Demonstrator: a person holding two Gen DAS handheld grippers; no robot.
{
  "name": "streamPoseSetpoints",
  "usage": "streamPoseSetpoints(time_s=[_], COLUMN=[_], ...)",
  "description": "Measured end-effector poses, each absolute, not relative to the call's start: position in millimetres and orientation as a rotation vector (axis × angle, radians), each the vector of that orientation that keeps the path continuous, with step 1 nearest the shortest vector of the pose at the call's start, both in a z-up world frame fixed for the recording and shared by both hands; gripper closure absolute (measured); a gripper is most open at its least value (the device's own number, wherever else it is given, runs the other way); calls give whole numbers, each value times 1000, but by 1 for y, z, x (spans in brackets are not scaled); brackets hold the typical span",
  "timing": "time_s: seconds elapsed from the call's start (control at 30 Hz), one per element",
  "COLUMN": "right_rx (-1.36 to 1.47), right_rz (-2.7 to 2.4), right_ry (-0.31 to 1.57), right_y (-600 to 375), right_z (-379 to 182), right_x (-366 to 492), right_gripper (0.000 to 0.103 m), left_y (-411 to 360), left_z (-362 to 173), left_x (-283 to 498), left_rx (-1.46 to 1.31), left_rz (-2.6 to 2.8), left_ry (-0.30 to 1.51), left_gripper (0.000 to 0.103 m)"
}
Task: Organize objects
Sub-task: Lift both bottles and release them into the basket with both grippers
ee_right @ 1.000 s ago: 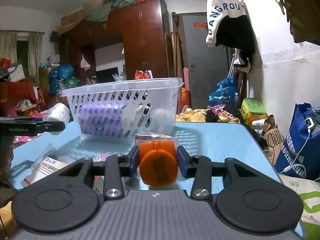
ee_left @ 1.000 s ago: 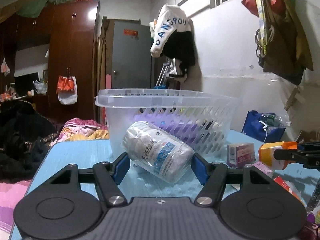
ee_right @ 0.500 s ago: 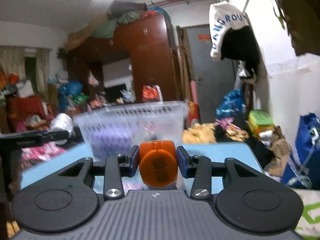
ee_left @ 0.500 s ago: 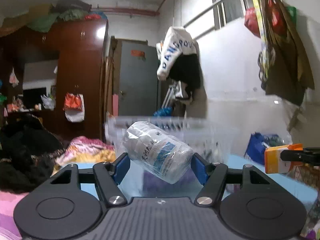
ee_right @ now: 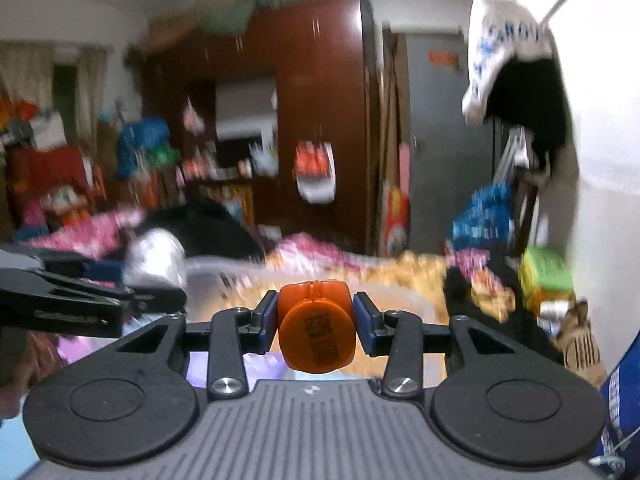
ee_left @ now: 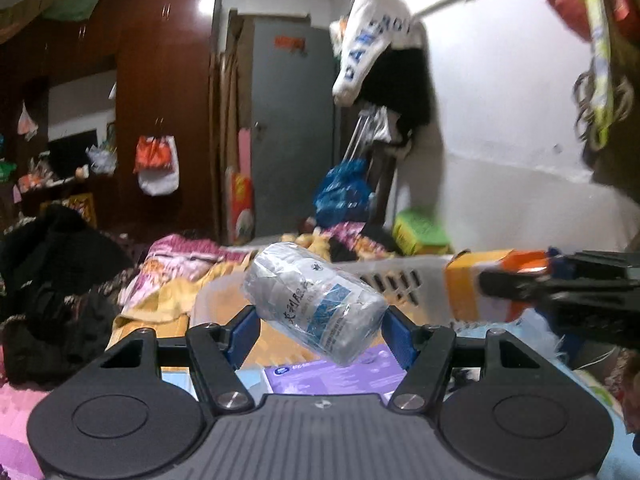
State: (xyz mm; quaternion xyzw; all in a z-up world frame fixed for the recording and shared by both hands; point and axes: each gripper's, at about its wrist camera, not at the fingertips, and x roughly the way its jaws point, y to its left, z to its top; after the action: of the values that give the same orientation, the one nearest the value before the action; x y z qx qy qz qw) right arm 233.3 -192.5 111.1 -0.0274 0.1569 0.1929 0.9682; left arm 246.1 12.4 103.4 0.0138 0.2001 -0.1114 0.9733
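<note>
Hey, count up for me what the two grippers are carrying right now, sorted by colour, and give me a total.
White and blue: 1, the plastic-wrapped roll clamped in the left gripper.
Orange: 1, the orange box clamped in the right gripper.
Total: 2, both held over the white basket.

**Basket and purple pack on a blue tabletop**

A light-blue tabletop [ee_left: 592, 384] shows only in slivers at the frame's lower edges. On it stands a translucent slotted plastic basket [ee_left: 394, 278], its rim blurred. Nearer the camera than the basket lies a flat purple pack [ee_left: 332, 376], though whether it rests on the tabletop itself or inside the basket cannot be told. Beyond the basket lies rumpled pink and yellow bedding [ee_left: 176, 268].
</note>
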Motion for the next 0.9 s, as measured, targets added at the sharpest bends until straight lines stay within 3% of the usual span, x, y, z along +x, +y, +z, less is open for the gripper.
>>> streamPoseSetpoints(time_s=[0.2,0.27,0.3,0.33,0.37,0.57,0.9], right_rx=[-15,-36,-32,-13,10,132,210], right_rz=[370,368,356,347,347,405,457], right_ry=[390,412,397,355,312,263,361], right_y=[-198,-197,-200,-205,-211,-251,-284], right_z=[93,92,93,95,101,99,-5], right_x=[259,259,252,243,235,174,111], right_gripper=[59,54,33,7,0,0,0], left_y=[17,20,21,23,23,30,32], left_z=[93,91,91,91,92,86,5], left_x=[258,258,256,250,244,189,105], left_rx=[-6,-11,-14,-14,-10,-18,38], left_rz=[-208,-203,-201,-198,-198,-251,-407], left_ry=[425,422,419,397,367,304,355], left_gripper=[32,25,11,4,4,2,2])
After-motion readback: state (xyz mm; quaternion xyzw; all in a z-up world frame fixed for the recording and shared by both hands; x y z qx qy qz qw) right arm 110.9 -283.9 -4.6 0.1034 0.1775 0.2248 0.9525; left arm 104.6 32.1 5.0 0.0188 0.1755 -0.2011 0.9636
